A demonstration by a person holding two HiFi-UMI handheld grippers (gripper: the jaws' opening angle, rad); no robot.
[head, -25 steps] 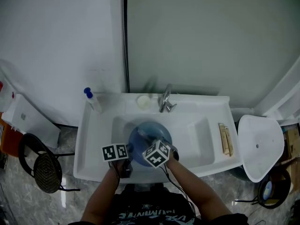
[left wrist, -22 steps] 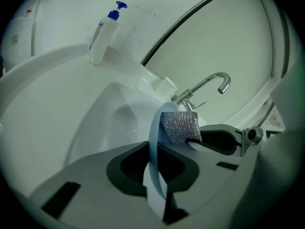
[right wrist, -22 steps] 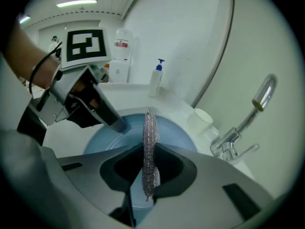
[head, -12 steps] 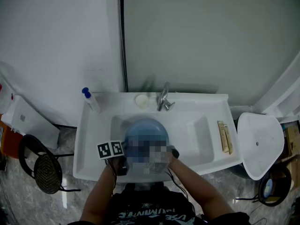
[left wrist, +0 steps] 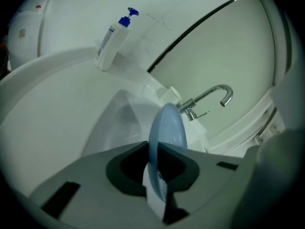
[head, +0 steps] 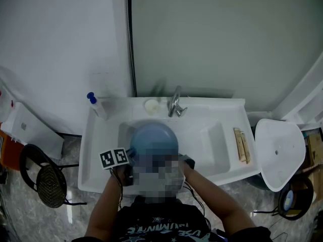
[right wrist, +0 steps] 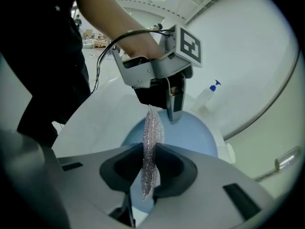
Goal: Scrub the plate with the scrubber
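A round blue plate (head: pixel 154 136) is held over the white sink (head: pixel 101 140). My left gripper (left wrist: pixel 155 168) is shut on its near rim, so the plate (left wrist: pixel 167 125) stands edge-on between the jaws. A silvery mesh scrubber (right wrist: pixel 151 142) sits pinched in my right gripper (right wrist: pixel 148 168), which is shut on it. The scrubber hangs just in front of the plate (right wrist: pixel 193 137) face. In the right gripper view my left gripper (right wrist: pixel 169 106) clamps the plate's far rim. In the head view a mosaic patch covers the right gripper.
A chrome faucet (head: pixel 175 105) stands at the sink's back, with a small white cup (head: pixel 151 106) beside it. A blue-capped soap bottle (head: pixel 96 105) is at the back left corner. Wooden sticks (head: pixel 241 145) lie on the right ledge. A black stool (head: pixel 48 181) stands left of the sink.
The plate has shifted toward the back of the sink and faces up more. The left gripper's marker cube moved left. The right gripper rolled and came closer to the person.
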